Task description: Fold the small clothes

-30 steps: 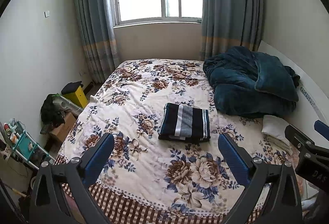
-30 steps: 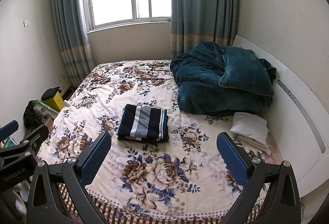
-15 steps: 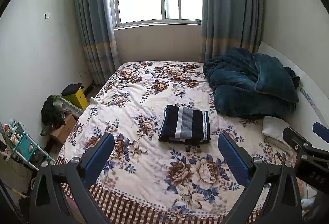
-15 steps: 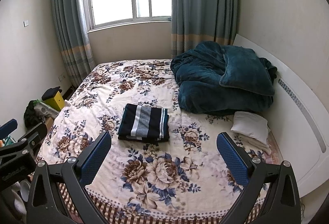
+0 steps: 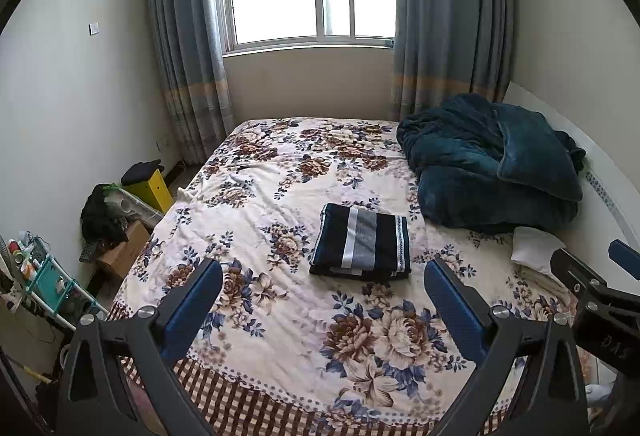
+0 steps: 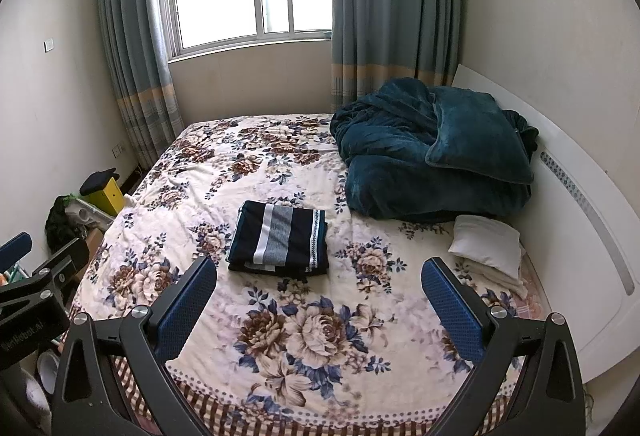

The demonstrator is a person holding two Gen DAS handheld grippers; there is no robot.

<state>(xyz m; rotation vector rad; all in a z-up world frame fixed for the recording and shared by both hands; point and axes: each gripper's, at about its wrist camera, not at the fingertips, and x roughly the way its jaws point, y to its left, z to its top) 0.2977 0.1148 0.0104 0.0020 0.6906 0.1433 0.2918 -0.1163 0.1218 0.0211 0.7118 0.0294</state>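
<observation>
A folded dark navy garment with grey and white stripes [image 5: 362,242] lies flat in the middle of the floral bedspread [image 5: 280,324]; it also shows in the right wrist view [image 6: 280,238]. My left gripper [image 5: 322,302] is open and empty, held back over the bed's near edge, well short of the garment. My right gripper [image 6: 318,302] is open and empty too, at about the same distance from the garment. Each gripper shows at the edge of the other's view.
A heaped dark teal blanket [image 6: 432,152] fills the bed's far right. A white pillow [image 6: 486,244] lies by the white headboard [image 6: 580,220]. A yellow box [image 5: 154,188], bags and a small rack [image 5: 44,280] stand on the floor at left. Window and curtains are behind.
Both grippers have drawn back and lifted slightly from the bed; the garment lies still and both stay open.
</observation>
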